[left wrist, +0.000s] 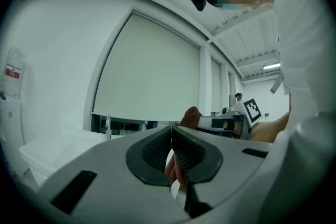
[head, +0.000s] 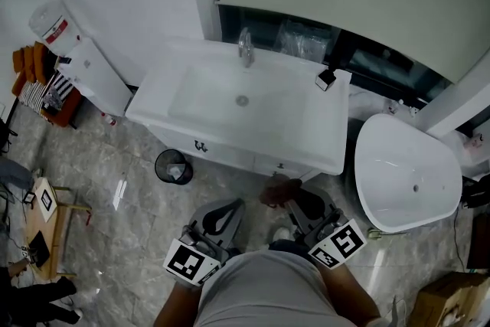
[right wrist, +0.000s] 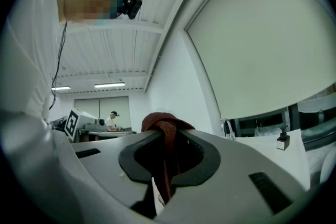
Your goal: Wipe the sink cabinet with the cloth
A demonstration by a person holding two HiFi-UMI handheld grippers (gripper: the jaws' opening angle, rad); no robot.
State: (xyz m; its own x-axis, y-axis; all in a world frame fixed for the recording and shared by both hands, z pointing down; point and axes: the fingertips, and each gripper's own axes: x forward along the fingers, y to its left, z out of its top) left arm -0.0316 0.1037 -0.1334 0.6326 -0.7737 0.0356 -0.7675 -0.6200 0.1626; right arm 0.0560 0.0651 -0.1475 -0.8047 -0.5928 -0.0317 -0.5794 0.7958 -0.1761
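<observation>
Fingers (right wrist: 202,157) pinching cloth (right wrist: 164,126) show plainly only in right gripper view.

Head camera looks steeply down on the sink cabinet (head: 321,142) from above; both gripper cameras sit low, close behind their fingers (left wrist: 155,153), tilted up toward window blind (left wrist: 152,76) and ceiling (right wrist: 121,55). All three share the faucet (head: 246,48)

No word or number can be read anywhere here. The left marker cube (head: 189,263) and the right marker cube (head: 341,244) bear only black-and-white square patterns. The red label (head: 55,31) on the white tank (head: 47,14) by the wall is too small to read.
</observation>
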